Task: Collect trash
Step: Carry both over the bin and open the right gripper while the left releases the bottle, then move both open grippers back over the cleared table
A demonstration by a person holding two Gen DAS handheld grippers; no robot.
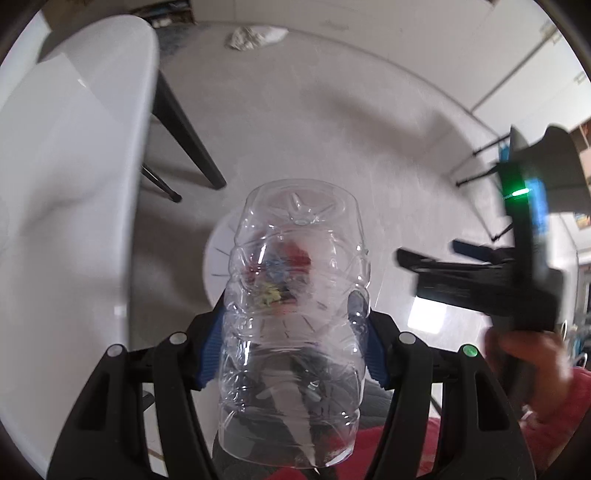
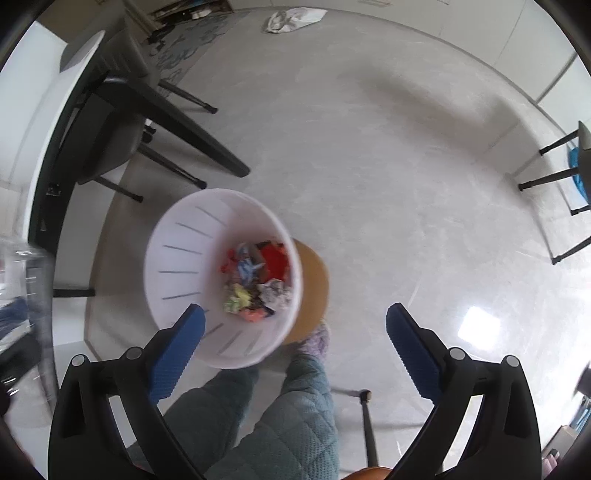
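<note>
A clear, empty plastic bottle [image 1: 295, 295] sits between the blue pads of my left gripper [image 1: 293, 325], which is shut on its ribbed sides. The bottle's base points away from the camera. Through the bottle I see the white trash bin [image 1: 214, 258] on the floor below. In the right wrist view the bin's slotted wall [image 2: 170, 258] is plain, with several crumpled coloured scraps [image 2: 258, 280] at its bottom. My right gripper [image 2: 295, 310] is open and empty above the floor, just right of the bin. A hand [image 1: 524, 354] in a red sleeve holds it.
A white table [image 1: 74, 184] with black legs [image 2: 192, 136] and a chair stand to the left. A round wooden disc [image 2: 314, 291] lies beside the bin. The person's legs in green quilted trousers [image 2: 295, 413] stand below. A white bag [image 2: 295, 16] lies far back; chair legs [image 2: 546, 181] are at right.
</note>
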